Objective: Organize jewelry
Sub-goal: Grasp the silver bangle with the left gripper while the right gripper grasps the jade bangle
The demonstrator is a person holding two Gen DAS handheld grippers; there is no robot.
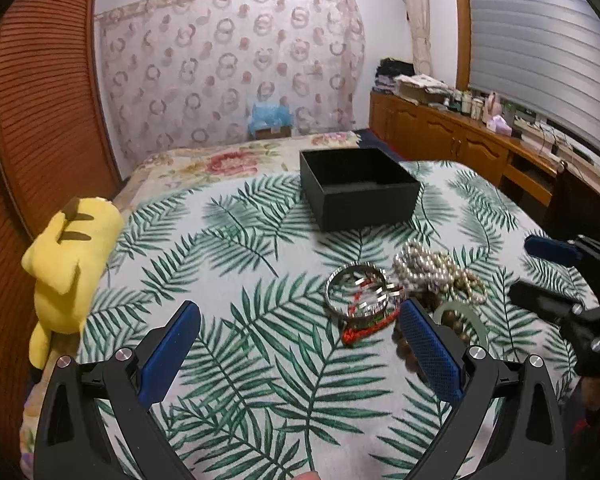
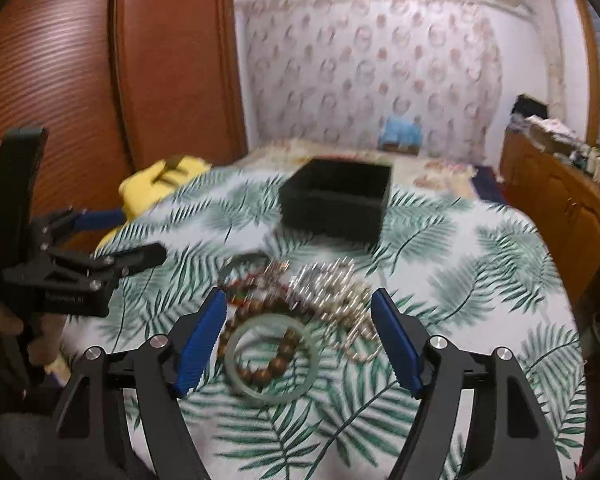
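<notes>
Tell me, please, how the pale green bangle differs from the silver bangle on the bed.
The pale green bangle is smooth, milky and thick; the silver bangle is thin, shiny metal. The green one lies nearest the right gripper, with brown beads across it; the silver one lies further left, over a red cord. Both are loose rings outside the black box.

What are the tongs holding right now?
Nothing. Both the left tongs and right tongs are open; the jewelry pile lies untouched.

Left gripper (image 1: 298, 344) tilted downward, jaws spread wide, nothing between blue pads (image 1: 172, 354). Right gripper (image 2: 298, 338) tilted downward, jaws apart, gripping nothing. Hand (image 2: 4, 324) holds left handle.
</notes>
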